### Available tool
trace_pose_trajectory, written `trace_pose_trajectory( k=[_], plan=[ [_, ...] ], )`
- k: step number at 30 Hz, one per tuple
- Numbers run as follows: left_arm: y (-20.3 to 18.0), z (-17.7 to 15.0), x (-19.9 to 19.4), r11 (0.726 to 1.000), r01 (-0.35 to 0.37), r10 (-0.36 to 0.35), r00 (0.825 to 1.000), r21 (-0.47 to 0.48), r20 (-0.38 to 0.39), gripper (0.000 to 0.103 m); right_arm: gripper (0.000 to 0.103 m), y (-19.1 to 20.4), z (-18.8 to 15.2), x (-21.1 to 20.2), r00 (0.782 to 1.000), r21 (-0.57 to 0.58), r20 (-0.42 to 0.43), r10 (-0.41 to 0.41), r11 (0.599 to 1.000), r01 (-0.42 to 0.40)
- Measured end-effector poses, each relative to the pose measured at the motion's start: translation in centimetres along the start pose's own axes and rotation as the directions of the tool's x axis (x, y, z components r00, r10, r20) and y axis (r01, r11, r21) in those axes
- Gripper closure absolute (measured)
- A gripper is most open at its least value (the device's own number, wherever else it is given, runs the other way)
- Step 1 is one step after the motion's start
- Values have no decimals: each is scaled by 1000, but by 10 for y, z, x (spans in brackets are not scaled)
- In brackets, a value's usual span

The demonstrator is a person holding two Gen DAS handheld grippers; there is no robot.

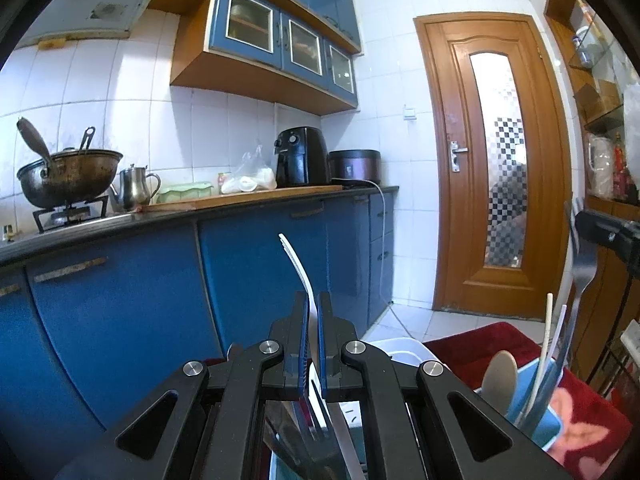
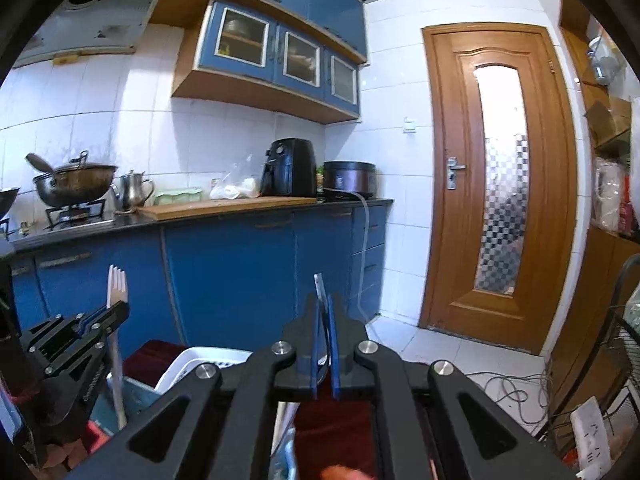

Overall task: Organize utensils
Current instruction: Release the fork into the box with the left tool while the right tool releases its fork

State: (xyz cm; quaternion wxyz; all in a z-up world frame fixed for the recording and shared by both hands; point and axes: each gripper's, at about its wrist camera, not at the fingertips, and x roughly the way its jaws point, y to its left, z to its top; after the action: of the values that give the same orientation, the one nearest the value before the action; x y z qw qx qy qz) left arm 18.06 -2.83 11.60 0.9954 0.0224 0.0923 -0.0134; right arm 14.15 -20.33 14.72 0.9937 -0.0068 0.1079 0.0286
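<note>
My left gripper is shut on a white plastic fork that stands upright, tines up. It also shows in the right wrist view at the left, holding the white fork. My right gripper is shut on a metal fork, seen edge-on. In the left wrist view the right gripper holds that metal fork above a blue utensil holder with several utensils standing in it.
A white basket sits on a red cloth below the grippers. Blue kitchen cabinets and a counter with a wok, kettle and air fryer lie ahead. A wooden door is at the right.
</note>
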Motion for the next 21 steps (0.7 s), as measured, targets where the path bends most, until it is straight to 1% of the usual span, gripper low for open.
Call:
trace_pose_trajectory(
  k=[5,9,10,12,13,14,15,17,18,20,21],
  plan=[
    [0,-8,-4,1000,18,-18,1000,4,-9,99,95,5,-10,5,997,38,-49,61,998,-59],
    [-2,-14,-7,999,31,-31,999,17,-21,99,93,2,-16,11,988,103,-91,124,988,-115],
    [-2,-15,-8,999,37,-36,999,18,-27,99,92,1,-17,10,987,114,-94,133,986,-122],
    [-2,-16,-9,999,46,-45,998,19,-36,98,83,0,-18,8,984,137,-93,154,981,-140],
    [-2,-17,-10,998,54,-53,998,18,-45,96,75,0,-19,7,982,146,-91,164,978,-149],
    [-2,-17,-10,998,61,-60,997,17,-53,93,71,-1,-19,5,979,162,-85,184,972,-169],
    [-1,-17,-9,998,67,-66,996,17,-61,91,70,-2,-18,3,977,169,-82,195,969,-179],
    [-2,-17,-12,997,76,-74,995,21,-69,84,70,-1,-17,-1,976,173,-73,204,967,-189],
    [-3,-18,-13,997,77,-75,995,22,-70,81,69,0,-16,-4,976,173,-69,207,966,-193],
    [-3,-17,-17,996,82,-80,994,25,-68,72,66,0,-13,-10,974,179,-57,217,962,-204],
    [-4,-16,-19,996,85,-83,994,26,-68,71,65,0,-12,-13,974,182,-53,222,961,-209]
  ],
)
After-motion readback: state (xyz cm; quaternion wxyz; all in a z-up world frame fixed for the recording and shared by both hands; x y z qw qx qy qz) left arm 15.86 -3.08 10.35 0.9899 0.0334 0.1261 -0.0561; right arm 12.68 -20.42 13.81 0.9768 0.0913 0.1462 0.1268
